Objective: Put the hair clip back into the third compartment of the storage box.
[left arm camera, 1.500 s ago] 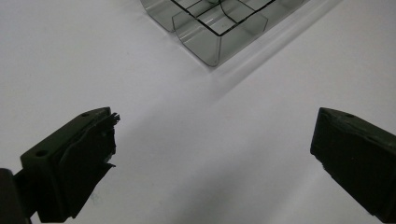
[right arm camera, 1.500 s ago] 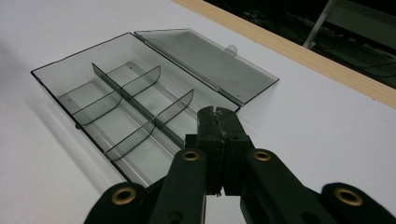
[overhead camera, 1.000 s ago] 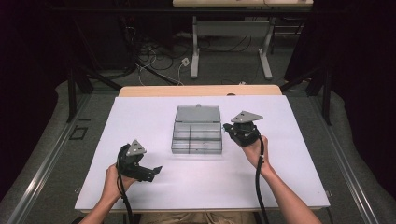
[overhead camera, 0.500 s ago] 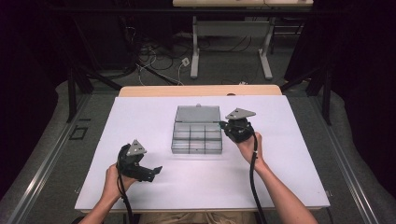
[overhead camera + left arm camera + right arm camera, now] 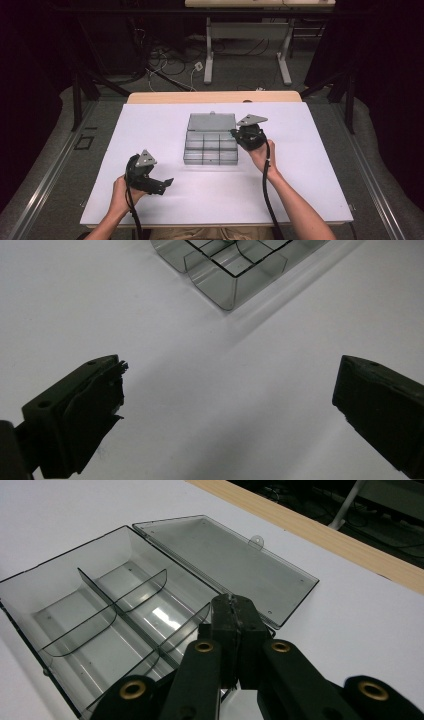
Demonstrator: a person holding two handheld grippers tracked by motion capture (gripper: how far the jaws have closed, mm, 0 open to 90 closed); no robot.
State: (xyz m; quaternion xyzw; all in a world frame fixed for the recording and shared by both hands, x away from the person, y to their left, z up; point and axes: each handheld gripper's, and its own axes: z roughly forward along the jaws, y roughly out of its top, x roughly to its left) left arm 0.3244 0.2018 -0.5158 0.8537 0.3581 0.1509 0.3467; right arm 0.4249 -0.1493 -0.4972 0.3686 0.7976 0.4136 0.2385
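Moving left across the white table point(image 5: 150, 125) over the previous second, the right gripper point(image 5: 234, 133) ended at the right edge of the organiser box point(image 5: 210, 147), while the left gripper point(image 5: 167, 182) kept to its place near the table's near-left part. The box, of smoky transparent plastic, sat at the middle of the table with its flat lid point(image 5: 211, 121) swung fully open and lying on the table on the far side. Thin dividers split the tray into 6 empty compartments, 3 across and 2 deep. In the right gripper view, the box point(image 5: 100, 615) lay just beyond the tool, a small latch tab point(image 5: 256, 541) standing up on the lid's far edge. The right gripper point(image 5: 231, 600) was clenched, its 2 black jaws pressed together with nothing between them, their tip over the tray's corner beside the lid hinge. The left gripper point(image 5: 227, 390) stood released, jaws wide apart above bare tabletop, a corner of the box point(image 5: 230, 275) well ahead of it.
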